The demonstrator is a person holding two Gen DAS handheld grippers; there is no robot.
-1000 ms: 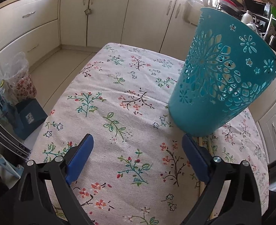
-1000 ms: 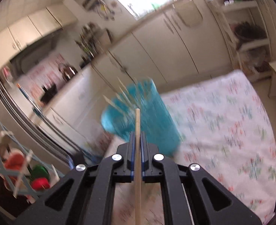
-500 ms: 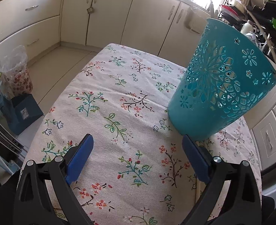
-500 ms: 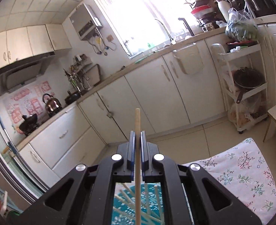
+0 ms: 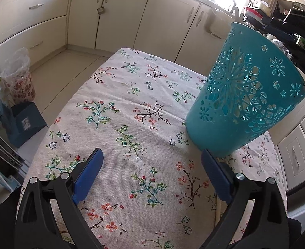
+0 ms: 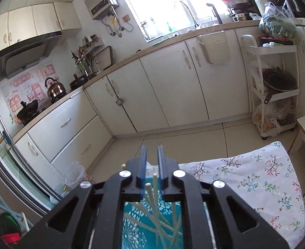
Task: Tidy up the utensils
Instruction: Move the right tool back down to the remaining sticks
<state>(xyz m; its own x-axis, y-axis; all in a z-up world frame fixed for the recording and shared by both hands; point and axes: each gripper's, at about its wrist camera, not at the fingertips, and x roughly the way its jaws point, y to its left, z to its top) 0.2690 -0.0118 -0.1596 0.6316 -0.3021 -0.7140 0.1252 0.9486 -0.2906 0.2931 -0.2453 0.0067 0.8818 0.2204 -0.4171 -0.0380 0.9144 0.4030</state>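
Left view, gripper: the left gripper (image 5: 151,166) was held low over the tablecloth (image 5: 115,87), its jaws spread wide with nothing between them.
Left view, basket: the teal basket (image 5: 243,95) was seen ahead and to the right of the gripper, its base just beyond the right fingertip and apparently not touched by it. It appeared to lean rightward, though some of that lean may have been lens distortion.
Left view, utensils: only pale slivers were glimpsed through the basket's cut-outs.
Right view, gripper: the right gripper (image 6: 151,151) was held above the basket (image 6: 131,226), its jaws parted narrowly and nothing gripped between them.
Right view, utensils: the chopsticks (image 6: 152,203) were seen below and behind the fingertips, standing crossed inside the basket, their tips just under the jaws.
Risk, snagging: a chopstick tip could be caught by the narrow jaws if the gripper were moved sideways, and the stick flicked out.
Risk, tipping: the basket was judged light and top-heavy; a nudge from either gripper could topple it and spill the chopsticks.
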